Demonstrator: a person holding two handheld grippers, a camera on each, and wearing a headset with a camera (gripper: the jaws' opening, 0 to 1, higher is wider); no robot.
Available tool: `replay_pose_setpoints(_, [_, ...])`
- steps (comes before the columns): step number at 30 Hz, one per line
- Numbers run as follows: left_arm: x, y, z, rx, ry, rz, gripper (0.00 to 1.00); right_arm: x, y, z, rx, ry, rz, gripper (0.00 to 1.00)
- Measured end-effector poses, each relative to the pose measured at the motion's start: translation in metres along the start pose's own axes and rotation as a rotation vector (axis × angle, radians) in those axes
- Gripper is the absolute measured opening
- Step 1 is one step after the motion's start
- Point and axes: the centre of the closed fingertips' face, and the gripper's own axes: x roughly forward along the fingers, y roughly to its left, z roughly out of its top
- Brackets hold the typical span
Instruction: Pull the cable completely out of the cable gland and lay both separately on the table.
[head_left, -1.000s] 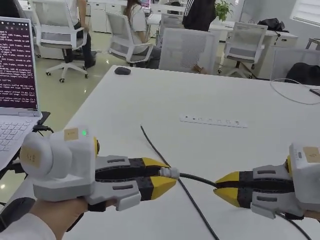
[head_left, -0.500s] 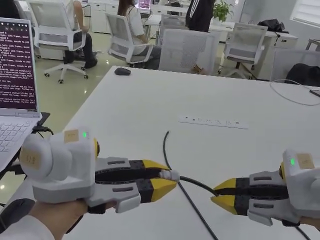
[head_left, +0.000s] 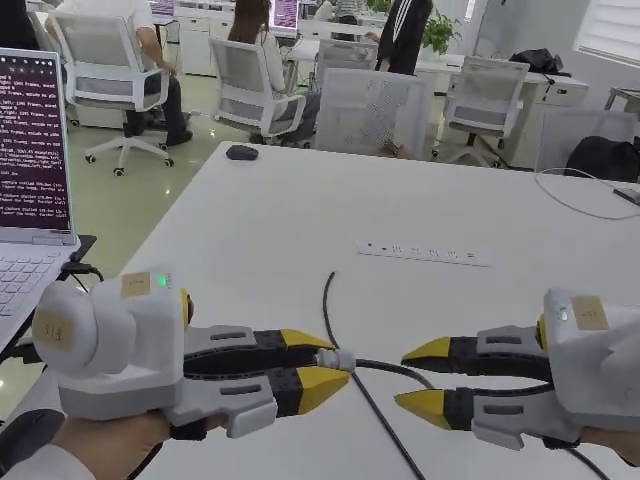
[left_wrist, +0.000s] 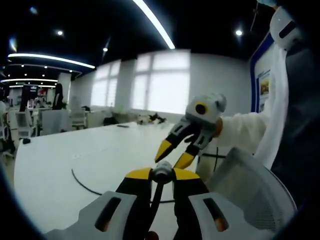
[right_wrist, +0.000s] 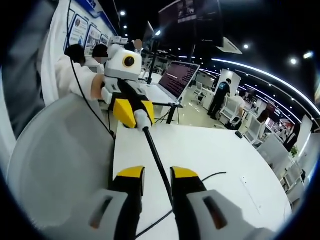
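A small grey cable gland (head_left: 344, 356) is pinched between the yellow tips of my left gripper (head_left: 326, 362), which is shut on it low over the white table (head_left: 280, 220). A black cable (head_left: 385, 366) leaves the gland rightward and passes between the jaws of my right gripper (head_left: 423, 378), which stand open around it without clamping. The cable's slack curves over the tabletop behind. In the left gripper view the gland (left_wrist: 162, 171) sits at the jaw tips, with the right gripper (left_wrist: 176, 151) open ahead. In the right gripper view the cable (right_wrist: 152, 150) runs to the gland (right_wrist: 141, 120).
An open laptop (head_left: 30, 170) sits at the left table edge. A white power strip (head_left: 425, 253) lies mid-table and a dark mouse (head_left: 241, 152) near the far edge. A thin white wire (head_left: 580, 205) loops at the far right. Office chairs and people are beyond the table.
My right gripper has opened and let go of the black cable, shifting slightly left. The cable's slack has curled up on the table. The left gripper still holds the gland.
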Motion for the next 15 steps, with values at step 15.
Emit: replay_pose_setpoints(15, [-0.002, 0.000, 0.002, -0.009, -0.009, 0.000, 0.16, 0.012, 0.008, 0.027, -0.052, -0.069, 0.022, 0.07])
